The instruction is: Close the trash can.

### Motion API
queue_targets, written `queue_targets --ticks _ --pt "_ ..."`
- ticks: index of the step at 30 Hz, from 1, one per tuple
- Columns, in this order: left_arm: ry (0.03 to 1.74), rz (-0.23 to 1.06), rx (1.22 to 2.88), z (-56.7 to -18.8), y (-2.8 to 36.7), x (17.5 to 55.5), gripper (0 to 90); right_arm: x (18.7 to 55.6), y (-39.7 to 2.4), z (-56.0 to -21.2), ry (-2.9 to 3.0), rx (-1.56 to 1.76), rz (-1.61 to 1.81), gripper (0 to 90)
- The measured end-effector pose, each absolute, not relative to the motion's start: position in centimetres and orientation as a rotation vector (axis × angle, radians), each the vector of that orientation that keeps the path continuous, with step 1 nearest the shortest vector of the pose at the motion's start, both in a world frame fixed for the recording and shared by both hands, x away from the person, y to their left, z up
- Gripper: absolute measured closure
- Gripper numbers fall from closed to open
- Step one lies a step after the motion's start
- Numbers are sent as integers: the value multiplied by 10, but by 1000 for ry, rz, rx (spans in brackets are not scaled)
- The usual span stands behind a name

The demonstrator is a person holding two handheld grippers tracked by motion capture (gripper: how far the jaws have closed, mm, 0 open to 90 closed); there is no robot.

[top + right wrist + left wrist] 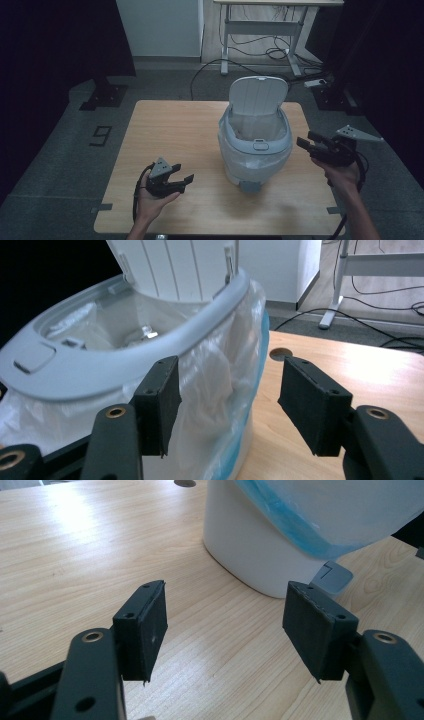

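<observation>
Bin: your white pedal bin (255, 150) stands on the counter (165, 130), a little toward 3 o'clock of its centre, well apart from the edges.
Lid: the ribbed lid (258, 95) is tipped up and back at the bin's 12 o'clock side, so the mouth is open.
Liner: a clear plastic bag (215, 385) with a blue tint low down is folded out over the grey rim ring (150, 360) and hangs down the wall.
Pedal: a grey foot pedal (332, 577) sticks out at the base, at 6 o'clock.
Left tool: your left tool (181, 180) sits at about 8 o'clock of the bin, near it but apart, jaws spread wide with nothing between them, hovering low over bare wood.
Right tool: your right tool (306, 140) is at 3 o'clock, just beside the bagged rim, jaws parted and empty.
Beyond: a white desk frame (260, 35) and loose cables lie on the floor past the counter's 12 o'clock edge.
</observation>
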State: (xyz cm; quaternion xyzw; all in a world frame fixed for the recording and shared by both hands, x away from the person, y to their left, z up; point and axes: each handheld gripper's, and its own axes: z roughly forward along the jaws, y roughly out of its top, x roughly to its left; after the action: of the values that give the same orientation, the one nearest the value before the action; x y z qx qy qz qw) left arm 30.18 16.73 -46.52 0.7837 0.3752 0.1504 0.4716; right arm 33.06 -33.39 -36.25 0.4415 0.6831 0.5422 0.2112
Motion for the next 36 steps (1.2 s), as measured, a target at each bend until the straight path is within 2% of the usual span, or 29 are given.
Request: queue_targets --ticks 14,36 --pt "923 345 1921 -467 168 304 344 351 -316 -341 1916 1174 1505 408" --pt "927 327 1930 -470 170 306 340 394 -292 -330 1959 1146 1468 402"
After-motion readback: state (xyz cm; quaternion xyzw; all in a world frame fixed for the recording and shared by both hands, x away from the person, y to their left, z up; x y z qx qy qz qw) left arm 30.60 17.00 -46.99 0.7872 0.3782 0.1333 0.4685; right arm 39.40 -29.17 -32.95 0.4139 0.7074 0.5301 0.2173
